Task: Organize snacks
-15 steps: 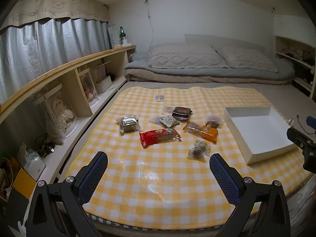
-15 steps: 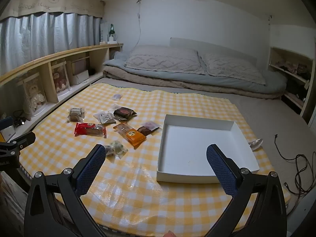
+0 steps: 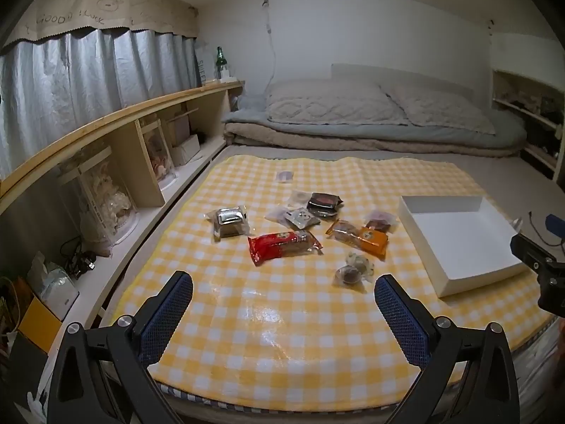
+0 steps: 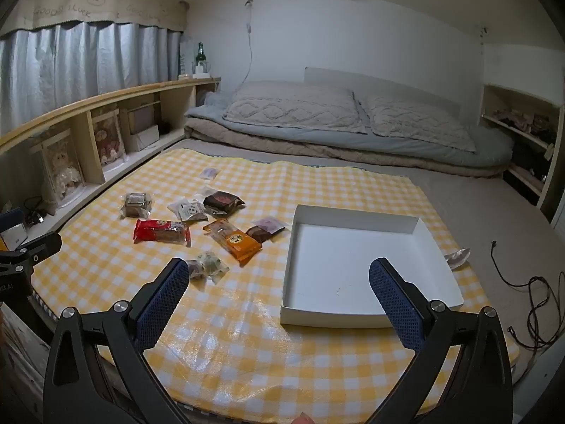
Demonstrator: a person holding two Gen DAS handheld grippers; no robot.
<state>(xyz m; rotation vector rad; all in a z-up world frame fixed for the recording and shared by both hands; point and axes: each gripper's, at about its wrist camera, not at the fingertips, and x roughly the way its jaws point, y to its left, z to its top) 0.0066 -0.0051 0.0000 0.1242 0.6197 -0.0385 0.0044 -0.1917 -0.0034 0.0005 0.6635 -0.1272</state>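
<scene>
Several wrapped snacks lie scattered on a yellow checked cloth (image 3: 282, 318): a red packet (image 3: 282, 245), an orange packet (image 3: 360, 236), a silver packet (image 3: 229, 217), a dark packet (image 3: 323, 203) and a small round sweet (image 3: 349, 274). An empty white box (image 3: 459, 243) sits to their right. My left gripper (image 3: 282, 304) hovers open over the cloth's near part, short of the snacks. My right gripper (image 4: 277, 288) is open above the box's (image 4: 360, 265) near left corner, with the red packet (image 4: 160, 231) and orange packet (image 4: 235, 240) off to its left. Nothing is between either pair of fingers.
A wooden shelf (image 3: 116, 130) with boxed dolls runs along the left wall under a grey curtain. Folded bedding and pillows (image 3: 353, 113) lie behind the cloth. A black cable (image 4: 529, 282) trails on the floor at right, and a spoon-like wrapper (image 4: 457, 256) lies beside the box.
</scene>
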